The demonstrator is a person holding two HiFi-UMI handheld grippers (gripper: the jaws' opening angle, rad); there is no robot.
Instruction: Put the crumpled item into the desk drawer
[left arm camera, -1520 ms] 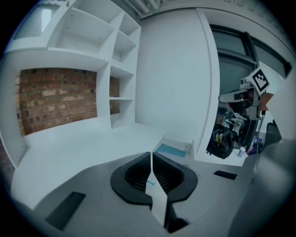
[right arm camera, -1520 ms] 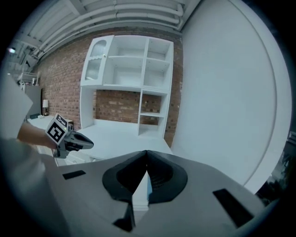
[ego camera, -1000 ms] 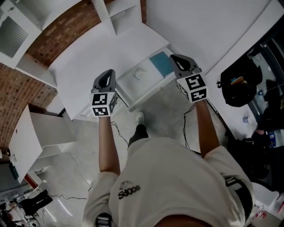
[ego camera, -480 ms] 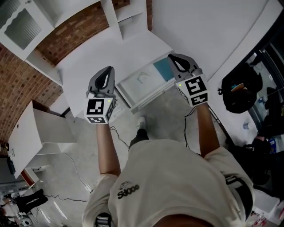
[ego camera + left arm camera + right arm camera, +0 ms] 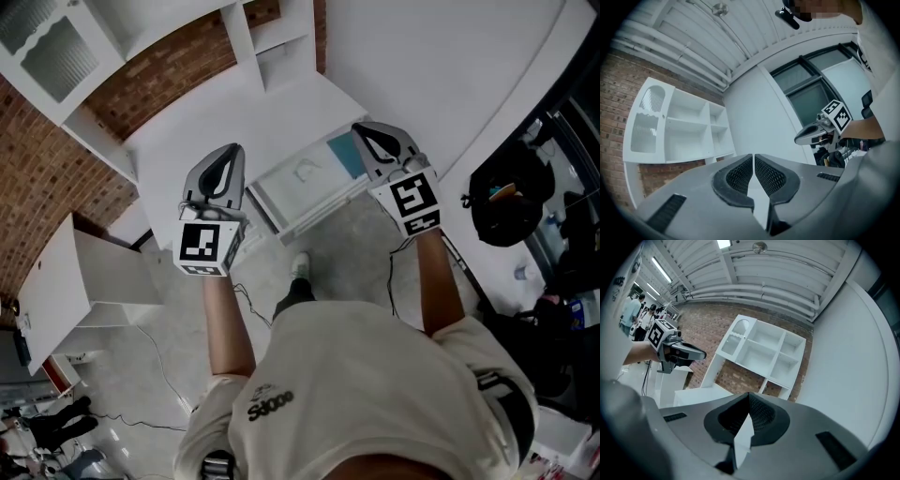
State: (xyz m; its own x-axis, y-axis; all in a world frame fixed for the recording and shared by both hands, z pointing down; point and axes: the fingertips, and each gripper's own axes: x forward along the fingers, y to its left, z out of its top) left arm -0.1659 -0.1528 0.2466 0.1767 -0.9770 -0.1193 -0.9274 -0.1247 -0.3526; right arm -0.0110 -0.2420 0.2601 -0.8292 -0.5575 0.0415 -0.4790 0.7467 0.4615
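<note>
Head view, centre of frame: the desk [image 5: 211, 122] drawer [image 5: 279, 187] stands pulled out. The crumpled item [image 5: 305, 172] lies inside it, small and pale, near the middle of the compartment; a blue flat object [image 5: 348, 156] lies at the drawer's right end, apart from it.

Left gripper [image 5: 233, 149] – centre-left of frame, over the desk edge just left of the drawer. Its own view shows the jaws pressed together with nothing between them.

Right gripper [image 5: 360, 127] – centre-right, over the drawer's right end beside the blue object. Jaws likewise closed and empty.

Neither gripper touches the crumpled item. A white shelf unit [image 5: 679, 126] stands against the brick wall [image 5: 159, 80], upper left.
</note>
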